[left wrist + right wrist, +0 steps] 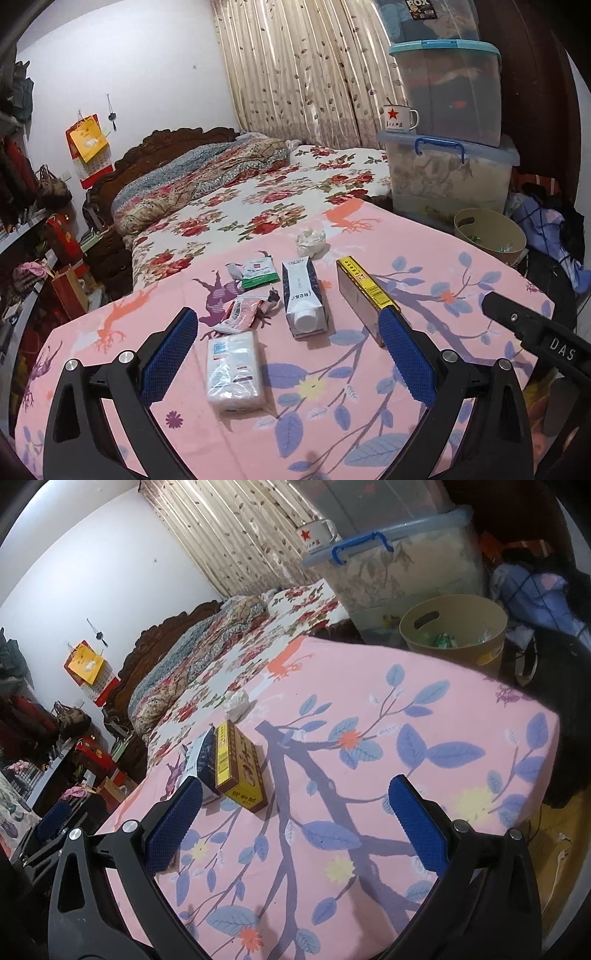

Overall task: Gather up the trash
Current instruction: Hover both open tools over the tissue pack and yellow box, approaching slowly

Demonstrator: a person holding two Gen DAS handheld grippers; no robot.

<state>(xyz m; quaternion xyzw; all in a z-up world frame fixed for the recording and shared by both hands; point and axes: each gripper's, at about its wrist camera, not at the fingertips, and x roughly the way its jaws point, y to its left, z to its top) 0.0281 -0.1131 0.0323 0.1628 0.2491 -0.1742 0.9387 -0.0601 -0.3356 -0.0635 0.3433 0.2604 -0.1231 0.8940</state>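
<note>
My left gripper [284, 347] hangs wide apart over the pink-clothed table [424, 295], the tissue pack [235, 371] lying lengthwise between its fingers — nearer than my right gripper [295, 819], likewise spread, empty, facing the bin [454, 635].

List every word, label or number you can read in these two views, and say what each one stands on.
"BOX": label on the top storage bin, cut off by the frame edge.
"DAS": right gripper's black body, seen in the left wrist view.
Too small or blurred to read: print on the enamel mug, milk carton, yellow-edged box, green packet, red wrapper, tissue pack.
</note>
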